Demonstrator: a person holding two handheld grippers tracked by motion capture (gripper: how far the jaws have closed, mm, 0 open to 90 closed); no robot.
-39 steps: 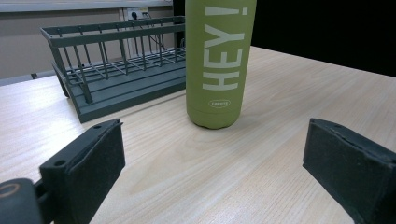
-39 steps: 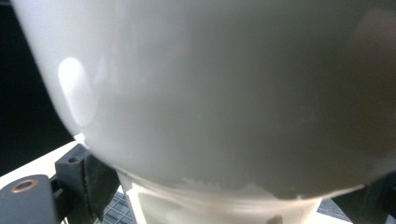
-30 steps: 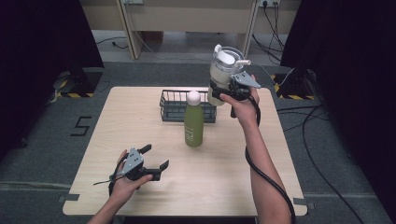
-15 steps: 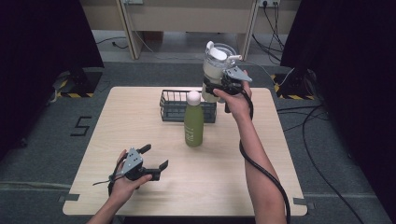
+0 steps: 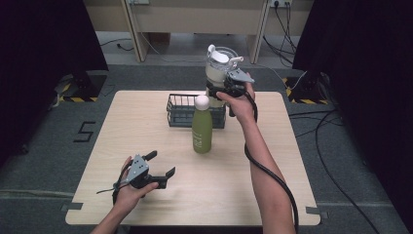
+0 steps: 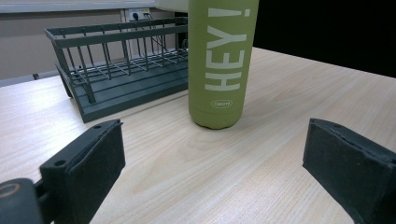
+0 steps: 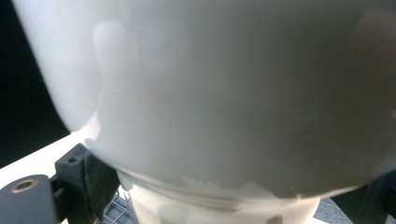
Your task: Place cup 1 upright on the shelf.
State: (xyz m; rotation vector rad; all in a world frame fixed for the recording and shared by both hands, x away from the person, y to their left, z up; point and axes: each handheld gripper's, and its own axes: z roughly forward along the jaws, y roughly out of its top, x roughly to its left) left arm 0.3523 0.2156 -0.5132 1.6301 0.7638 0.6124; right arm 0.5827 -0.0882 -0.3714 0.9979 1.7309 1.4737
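I work over a pale wooden table (image 5: 146, 122) that fills the middle of the high view, standing on grey carpet with black curtains at the left and right edges. Desk legs and loose cables run along the top of the frame, and yellow-black hazard tape marks the floor at the left and right.

The right gripper (image 5: 229, 92) sits above centre in the high view, clamped on a white jug (image 5: 219, 73) with a clear lidded top, held in the air above the rear right corner of a dark wire basket (image 5: 178, 109). In the right gripper view the jug's milky wall is pressed up to the lens; I cannot make out its base or any marking, and the right jaw is cut off at the frame's edge.

The left gripper (image 5: 158, 170) rests low at lower left of the high view, jaws wide, nothing between them. Its own view shows a green bottle (image 6: 219, 65) upright at centre, top cropped, "HEY!" on its side, just in front of the basket.
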